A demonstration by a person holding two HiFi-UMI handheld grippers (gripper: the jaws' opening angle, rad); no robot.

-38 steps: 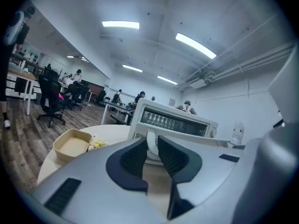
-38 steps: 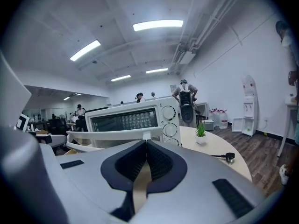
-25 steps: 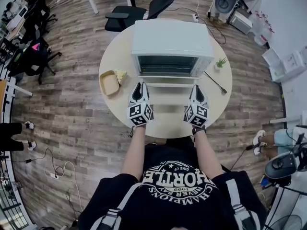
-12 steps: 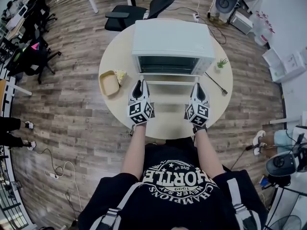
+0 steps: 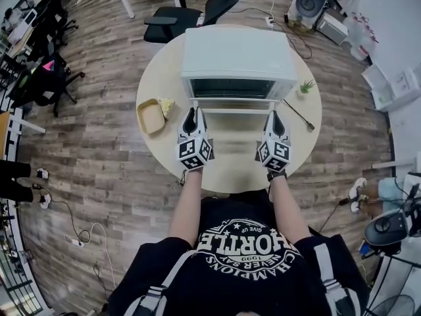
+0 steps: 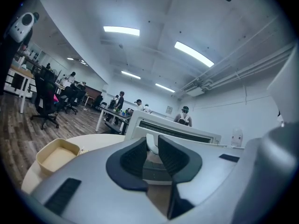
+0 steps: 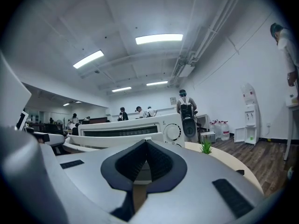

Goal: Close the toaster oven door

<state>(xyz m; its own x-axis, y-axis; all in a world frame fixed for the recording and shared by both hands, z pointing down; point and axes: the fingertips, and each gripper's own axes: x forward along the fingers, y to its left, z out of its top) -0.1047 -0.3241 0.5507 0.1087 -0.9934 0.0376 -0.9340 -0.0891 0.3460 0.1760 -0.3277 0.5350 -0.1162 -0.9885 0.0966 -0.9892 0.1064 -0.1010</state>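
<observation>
A white toaster oven [image 5: 233, 54] stands at the back of a round beige table [image 5: 230, 160]. Its door [image 5: 231, 105] is tilted well up, partway between flat and closed. My left gripper [image 5: 191, 113] is at the door's left end and my right gripper [image 5: 275, 116] at its right end, both pointing at the oven. In the left gripper view the oven [image 6: 174, 131] is close ahead and my left gripper [image 6: 152, 143] has a narrow gap; a white bit of the door shows at its tips, contact unclear. In the right gripper view my right gripper [image 7: 146, 146] is shut and empty, facing the oven [image 7: 126, 130].
A tan tray [image 5: 150, 116] [image 6: 56, 155] lies on the table left of the oven, with a crumpled scrap beside it. A small green plant [image 5: 306, 85] [image 7: 206, 147] and a black cable [image 5: 299, 114] are at the right. Black office chairs [image 5: 191, 15] stand behind the table.
The door has swung up from nearly flat towards the oven's front. Both grippers have moved forward with it, closer to the oven.
</observation>
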